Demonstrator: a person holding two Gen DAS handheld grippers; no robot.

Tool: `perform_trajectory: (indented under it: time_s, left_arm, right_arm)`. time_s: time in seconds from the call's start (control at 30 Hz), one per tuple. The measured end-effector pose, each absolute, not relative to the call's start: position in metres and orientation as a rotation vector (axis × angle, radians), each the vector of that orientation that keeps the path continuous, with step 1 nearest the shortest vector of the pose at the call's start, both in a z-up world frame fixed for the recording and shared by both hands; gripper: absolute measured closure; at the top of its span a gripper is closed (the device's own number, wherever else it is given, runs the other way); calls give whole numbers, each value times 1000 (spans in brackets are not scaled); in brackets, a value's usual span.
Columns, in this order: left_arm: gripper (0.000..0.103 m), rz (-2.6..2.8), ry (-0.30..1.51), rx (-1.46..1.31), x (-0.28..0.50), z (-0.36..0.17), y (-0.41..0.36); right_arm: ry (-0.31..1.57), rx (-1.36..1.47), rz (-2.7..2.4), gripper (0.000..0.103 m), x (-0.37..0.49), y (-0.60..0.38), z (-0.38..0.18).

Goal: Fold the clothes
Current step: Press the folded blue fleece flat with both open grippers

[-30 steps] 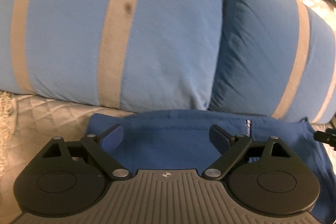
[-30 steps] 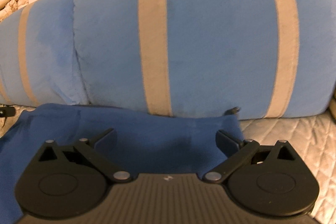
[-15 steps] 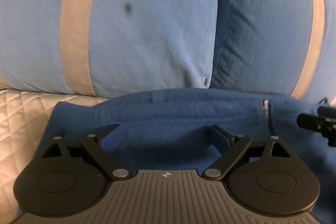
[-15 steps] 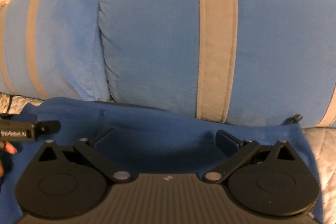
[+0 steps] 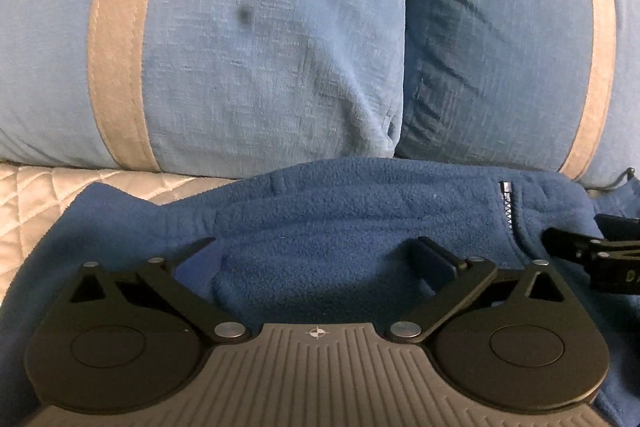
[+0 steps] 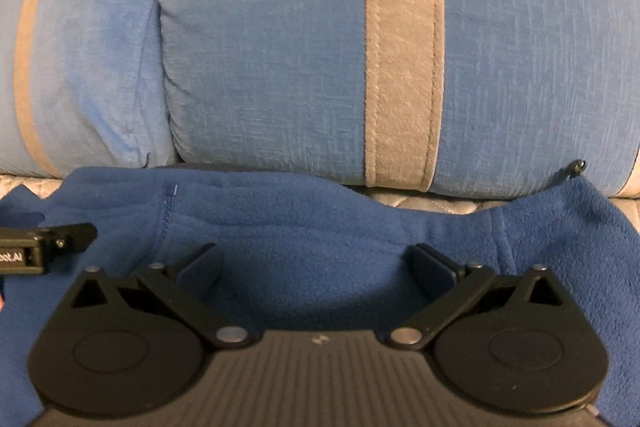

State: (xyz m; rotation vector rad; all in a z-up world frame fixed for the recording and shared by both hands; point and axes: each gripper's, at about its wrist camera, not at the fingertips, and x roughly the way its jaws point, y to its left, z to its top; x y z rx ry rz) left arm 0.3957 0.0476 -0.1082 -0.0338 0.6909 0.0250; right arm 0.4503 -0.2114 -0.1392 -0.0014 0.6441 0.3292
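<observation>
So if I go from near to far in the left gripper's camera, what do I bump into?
The left gripper, standing wide open → the blue fleece lying under it → the blue pillows with tan stripes propped up behind.

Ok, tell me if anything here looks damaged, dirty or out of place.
One thing: the light blue pillow has a small dark spot on its front, like a stain. The blue fleece garment lies rumpled against the pillows, not yet folded.

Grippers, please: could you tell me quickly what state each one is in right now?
Left gripper: jaws open, just widened, gripping nothing, over the blue fleece.
Right gripper: jaws open, gripping nothing.
</observation>
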Motion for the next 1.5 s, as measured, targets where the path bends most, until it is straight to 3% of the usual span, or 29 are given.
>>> perform_trajectory:
  time_s: [0.3, 0.47, 0.7, 1.13, 1.5]
  left_arm:
    - [0, 40, 791, 70, 363, -63, 30]
    - [0, 32, 788, -17, 327, -40, 61]
    - [1, -94, 600, -113, 293, -98, 85]
    - [1, -146, 646, -181, 305, -112, 95]
    - [1, -145, 628, -171, 296, -115, 97]
  right_arm:
    - [619, -7, 322, 1, 446, -217, -141]
    - [617, -6, 322, 1, 444, -219, -142]
    - [612, 1, 325, 1, 442, -218, -142]
    - [618, 15, 325, 0, 438, -221, -131]
    - [637, 84, 307, 0, 382, -278, -77]
